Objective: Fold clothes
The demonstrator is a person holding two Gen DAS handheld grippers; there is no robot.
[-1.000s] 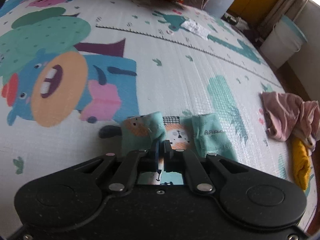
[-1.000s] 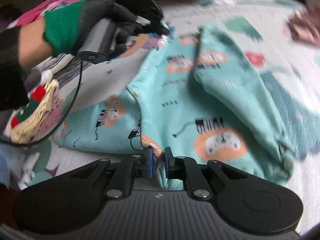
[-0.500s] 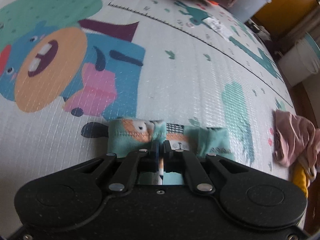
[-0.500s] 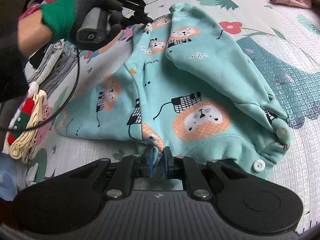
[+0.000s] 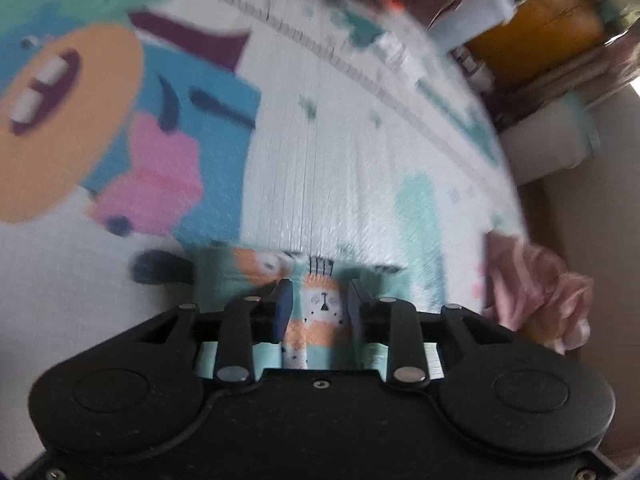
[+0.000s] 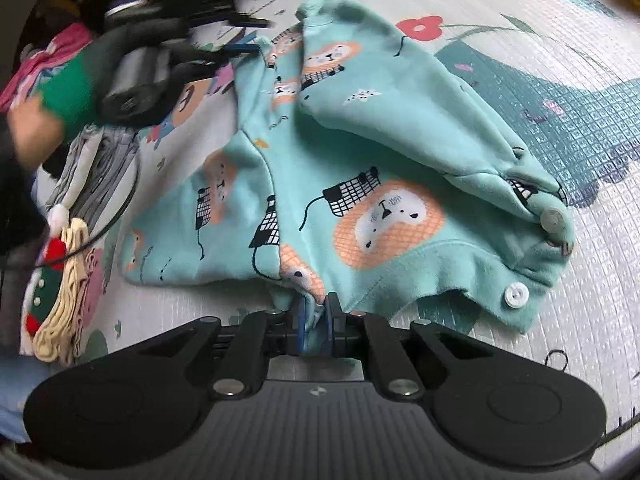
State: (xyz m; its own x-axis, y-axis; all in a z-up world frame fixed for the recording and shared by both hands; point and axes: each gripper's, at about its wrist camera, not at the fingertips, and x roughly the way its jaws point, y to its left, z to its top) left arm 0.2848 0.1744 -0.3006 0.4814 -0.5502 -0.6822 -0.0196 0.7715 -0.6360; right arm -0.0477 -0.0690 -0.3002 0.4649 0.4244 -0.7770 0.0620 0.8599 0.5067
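A teal child's top with orange lion prints [image 6: 380, 168] lies on the play mat, one sleeve folded across its body. My right gripper [image 6: 316, 320] is shut on the top's near hem. My left gripper [image 5: 320, 300] is open, its jaws apart over the far edge of the same top [image 5: 320, 304]. In the right wrist view the left gripper [image 6: 244, 34] shows at the top's far corner, held by a black and green gloved hand [image 6: 100, 84], blurred by motion.
A pink garment [image 5: 536, 284] lies on the mat at the right. White bins [image 5: 552, 140] stand beyond the mat's far edge. A stack of folded clothes [image 6: 68, 248] lies left of the top. The printed play mat [image 6: 560, 80] spreads all around.
My left gripper has opened and let go of the top's far edge, which now lies on the mat. My right gripper stays shut on the near hem. The top lies flatter.
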